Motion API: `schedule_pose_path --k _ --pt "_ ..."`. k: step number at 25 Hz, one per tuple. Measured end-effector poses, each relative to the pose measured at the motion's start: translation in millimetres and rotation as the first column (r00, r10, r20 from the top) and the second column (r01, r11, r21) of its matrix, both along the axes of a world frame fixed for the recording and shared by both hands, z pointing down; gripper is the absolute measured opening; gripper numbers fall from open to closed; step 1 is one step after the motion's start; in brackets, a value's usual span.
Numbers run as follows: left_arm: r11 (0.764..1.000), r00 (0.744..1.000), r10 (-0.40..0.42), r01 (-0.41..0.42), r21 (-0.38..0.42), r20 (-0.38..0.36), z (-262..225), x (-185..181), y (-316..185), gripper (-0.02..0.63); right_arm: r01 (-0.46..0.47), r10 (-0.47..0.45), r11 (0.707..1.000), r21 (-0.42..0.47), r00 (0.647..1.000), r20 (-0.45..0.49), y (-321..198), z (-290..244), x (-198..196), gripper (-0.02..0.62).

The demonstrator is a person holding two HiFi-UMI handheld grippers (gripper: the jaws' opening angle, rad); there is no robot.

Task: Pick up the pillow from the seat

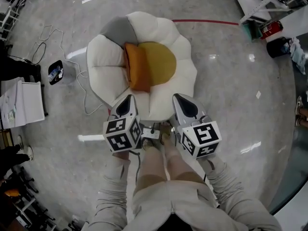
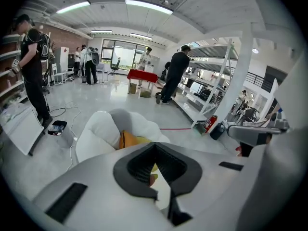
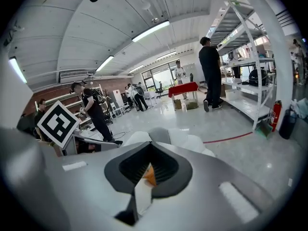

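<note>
Resting on puffy white flower-shaped seat [image 1: 103, 57]: soft orange pillow [image 1: 137, 73]; white cable [image 1: 84, 88] beside, glossy floor [image 1: 231, 90]; left gripper [image 1: 128, 100], right gripper [image 1: 179, 99] jaws pressed together.

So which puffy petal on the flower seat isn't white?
The grey fabric petal at the far left of the flower-shaped seat; every other petal is white.

Orange pillow [image 1: 136, 74], white seat [image 1: 103, 57] (one grey lobe, yellow centre), pale grey speckled floor [image 1: 231, 95], red line [image 1: 207, 21]
</note>
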State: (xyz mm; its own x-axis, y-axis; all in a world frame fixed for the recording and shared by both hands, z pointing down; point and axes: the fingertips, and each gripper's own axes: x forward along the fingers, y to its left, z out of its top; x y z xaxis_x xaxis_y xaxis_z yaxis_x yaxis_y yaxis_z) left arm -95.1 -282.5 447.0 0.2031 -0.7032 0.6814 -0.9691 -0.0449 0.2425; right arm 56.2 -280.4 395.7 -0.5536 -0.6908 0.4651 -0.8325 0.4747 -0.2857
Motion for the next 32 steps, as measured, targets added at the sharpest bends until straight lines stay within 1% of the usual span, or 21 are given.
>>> schedule_pose_path --k 7,10,14,17,20,23,26,29,32 --pt "0.997 1.0 0.0 0.0 -0.078 0.001 80 -12 -28 0.012 -0.008 0.007 0.998 -0.064 1.0 -0.008 -13 66 -15 0.0" --pt "0.992 1.0 0.01 -0.011 -0.126 -0.011 121 -18 -40 0.102 -0.016 0.016 0.995 -0.097 1.0 -0.004 -15 97 -21 0.0" --pt "0.976 0.997 0.027 -0.041 -0.213 -0.069 184 -22 -59 0.257 -0.024 0.024 0.991 -0.132 1.0 -0.004 -17 140 -28 0.0" --pt "0.963 0.997 0.018 -0.037 -0.269 -0.072 229 -31 -75 0.317 -0.028 0.027 0.988 -0.151 1.0 -0.004 -19 172 -31 0.0" --pt "0.948 0.996 0.012 -0.04 -0.316 -0.088 269 -38 -90 0.358 -0.029 0.028 0.986 -0.166 1.0 -0.003 -22 201 -35 0.0" --pt "0.935 0.995 0.01 -0.045 -0.351 -0.102 301 -42 -105 0.385 -0.027 0.027 0.984 -0.174 1.0 0.0 -26 226 -38 0.0" --pt "0.918 0.994 0.014 -0.055 -0.394 -0.107 331 -41 -118 0.422 -0.028 0.029 0.984 -0.179 1.0 0.002 -31 245 -37 0.0" --pt "0.899 0.996 0.039 -0.071 -0.432 -0.082 359 -41 -129 0.442 -0.042 0.046 0.981 -0.19 0.999 0.012 -33 261 -35 0.0" --pt "0.881 0.997 0.067 -0.075 -0.468 -0.035 384 -43 -138 0.452 -0.05 0.055 0.978 -0.203 0.998 0.021 -30 273 -35 0.0"
